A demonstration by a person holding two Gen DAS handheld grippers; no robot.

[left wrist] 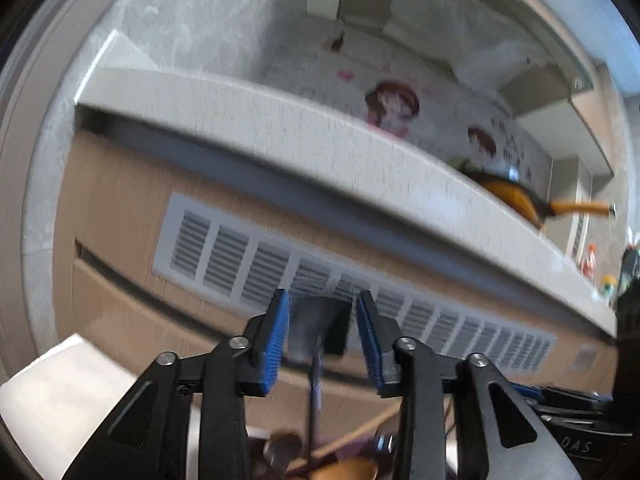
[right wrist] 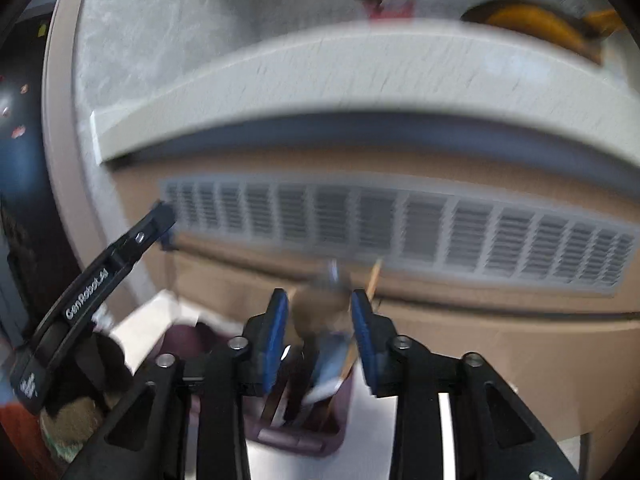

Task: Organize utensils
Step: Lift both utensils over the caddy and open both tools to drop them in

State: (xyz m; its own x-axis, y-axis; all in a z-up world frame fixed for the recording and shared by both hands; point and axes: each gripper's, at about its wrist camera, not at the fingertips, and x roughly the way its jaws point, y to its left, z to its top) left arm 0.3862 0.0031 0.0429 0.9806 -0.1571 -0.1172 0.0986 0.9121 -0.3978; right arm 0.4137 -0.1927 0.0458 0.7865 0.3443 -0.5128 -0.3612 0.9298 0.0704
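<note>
The left gripper [left wrist: 322, 336] has its jaws parted around a dark spatula [left wrist: 318, 330], seemingly without touching it. The right gripper [right wrist: 320, 336] is likewise parted over blurred utensils [right wrist: 324, 344] standing in a maroon holder [right wrist: 304, 436] on the tabletop [right wrist: 360, 448]. Beyond runs a white vent grille [right wrist: 400, 224].

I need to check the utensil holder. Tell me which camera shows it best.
Right wrist view: the maroon utensil holder sits below the right gripper, walls and several handles visible though blurred. The left wrist view catches only utensil tips at its bottom edge, behind the left gripper.
</note>
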